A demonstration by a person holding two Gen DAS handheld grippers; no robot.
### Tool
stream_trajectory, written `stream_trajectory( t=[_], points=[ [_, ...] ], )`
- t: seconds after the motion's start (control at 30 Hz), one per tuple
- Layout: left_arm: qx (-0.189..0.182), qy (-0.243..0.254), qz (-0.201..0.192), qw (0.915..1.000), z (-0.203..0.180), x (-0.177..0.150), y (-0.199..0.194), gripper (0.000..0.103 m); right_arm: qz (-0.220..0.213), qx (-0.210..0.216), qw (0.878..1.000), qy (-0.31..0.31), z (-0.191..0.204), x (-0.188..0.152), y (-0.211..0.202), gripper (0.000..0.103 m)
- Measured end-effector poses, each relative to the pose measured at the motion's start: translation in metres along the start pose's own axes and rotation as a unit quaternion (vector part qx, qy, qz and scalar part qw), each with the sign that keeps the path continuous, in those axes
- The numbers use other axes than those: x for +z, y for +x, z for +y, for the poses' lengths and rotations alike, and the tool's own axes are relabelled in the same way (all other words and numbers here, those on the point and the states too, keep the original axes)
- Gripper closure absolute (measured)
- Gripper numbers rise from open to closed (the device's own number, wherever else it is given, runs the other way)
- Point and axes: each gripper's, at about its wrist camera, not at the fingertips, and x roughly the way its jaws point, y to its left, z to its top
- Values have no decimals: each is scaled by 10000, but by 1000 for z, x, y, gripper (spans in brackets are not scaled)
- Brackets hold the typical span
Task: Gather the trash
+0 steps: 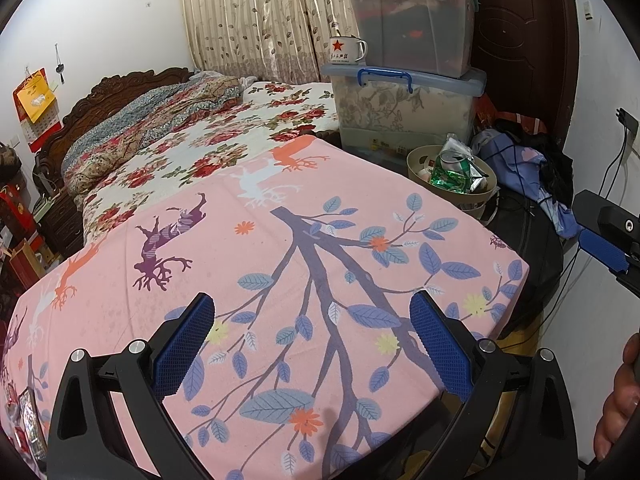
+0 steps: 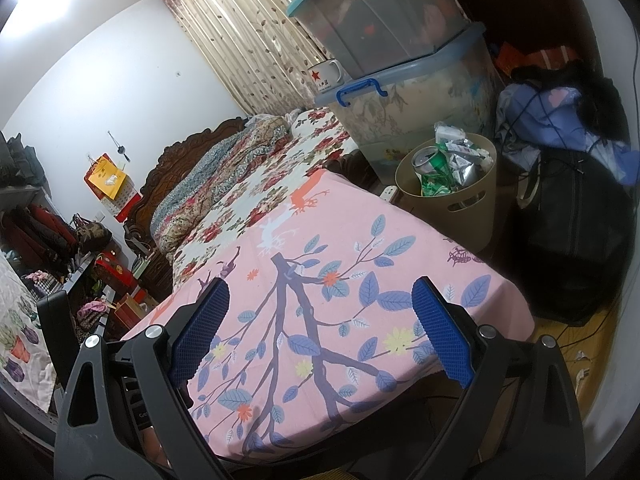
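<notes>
Both claws are seen held above the bench [image 1: 280,280], which is covered by a pink cloth printed with branches, leaves and deer. The left claw [image 1: 312,340] is released, its blue pads spread wide with nothing between them. The right claw [image 2: 320,328] is likewise released and empty, jaws well apart; part of it is also caught at the right edge of the left wrist view. No loose item is seen on the cloth within either view. The trash is found in a beige bin [image 1: 416,160] standing just beyond the far right corner of the bench, beside the stacked storage boxes. In the bin, a dented drink can [image 2: 425,159] is noted at the left side, with green crumpled wrappers [image 2: 436,184] below it and silver foil packets [image 2: 466,168] toward the right; the contents rise above the rim. A white enamel mug with a red star [image 1: 347,49] is seen on the lid of the lower storage box [image 1: 400,104], next to the upper box [image 1: 408,20]. A bed with a floral sheet [image 1: 224,136] adjoins the far edge of the bench. A dark bag [image 2: 572,240] and bundled clothing lie to the right of the bin.
</notes>
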Motion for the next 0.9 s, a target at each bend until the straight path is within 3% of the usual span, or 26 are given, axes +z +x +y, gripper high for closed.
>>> stream_trajectory(
  t=[0.9],
  points=[
    [-32,68,-69,9999,5,-11,-1,9,-8,-4,10000,0,1,0,-1,11]
  ],
)
